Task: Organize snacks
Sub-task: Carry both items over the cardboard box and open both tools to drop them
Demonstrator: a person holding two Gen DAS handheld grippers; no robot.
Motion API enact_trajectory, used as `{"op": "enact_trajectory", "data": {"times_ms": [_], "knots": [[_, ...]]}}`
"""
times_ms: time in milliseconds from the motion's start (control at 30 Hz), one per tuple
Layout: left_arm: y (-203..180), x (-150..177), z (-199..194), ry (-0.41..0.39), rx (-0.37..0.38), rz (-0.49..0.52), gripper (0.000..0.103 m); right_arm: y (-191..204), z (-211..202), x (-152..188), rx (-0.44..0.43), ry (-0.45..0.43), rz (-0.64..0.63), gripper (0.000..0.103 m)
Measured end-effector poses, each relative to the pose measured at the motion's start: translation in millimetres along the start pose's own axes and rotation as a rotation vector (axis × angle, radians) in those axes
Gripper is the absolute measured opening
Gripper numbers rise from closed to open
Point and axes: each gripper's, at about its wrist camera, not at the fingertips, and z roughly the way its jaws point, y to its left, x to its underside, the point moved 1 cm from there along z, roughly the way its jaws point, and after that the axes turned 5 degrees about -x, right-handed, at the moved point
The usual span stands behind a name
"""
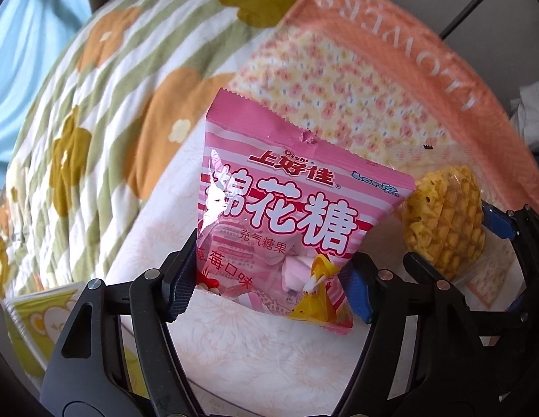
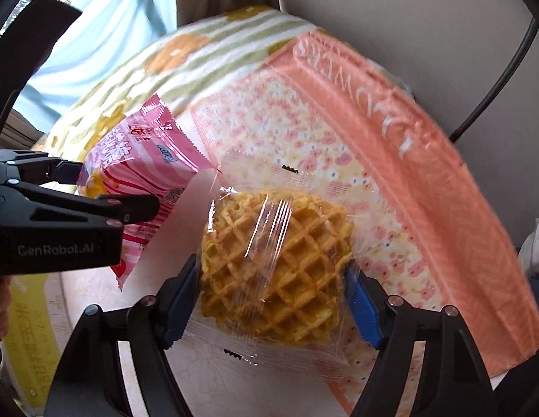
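My left gripper [image 1: 269,285] is shut on a pink marshmallow bag [image 1: 276,215] and holds it upright above the white cloth. The bag also shows in the right wrist view [image 2: 144,177], with the left gripper [image 2: 106,187] clamped on it from the left. My right gripper [image 2: 273,299] is shut on a golden waffle in clear wrap [image 2: 276,264]. The waffle shows in the left wrist view [image 1: 443,222], just right of the pink bag, with the right gripper [image 1: 495,243] around it.
A pink box lettered FLOWERS [image 1: 391,80] [image 2: 391,146] lies beyond both snacks. A flowered green-striped quilt [image 1: 78,121] spreads to the left. A yellow-printed packet [image 2: 29,340] lies at the lower left. A black cable [image 2: 502,80] hangs on the right.
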Motion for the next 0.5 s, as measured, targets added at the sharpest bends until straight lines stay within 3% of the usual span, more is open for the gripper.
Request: {"op": "enact_trajectory", "data": {"times_ms": [167,500], "knots": [[9.2,1.3,-48.1,-0.083,-0.023,-0.053,0.068,-3.9,-30.2,-6.4,-0.043,-0.043,-0.025,0.073],[45.4,31.7,-165.0,-0.272,-0.088,-0.246,0.068,29.5,-112.0,-36.2,-0.156,-0.165,-0.255,0.073]]}}
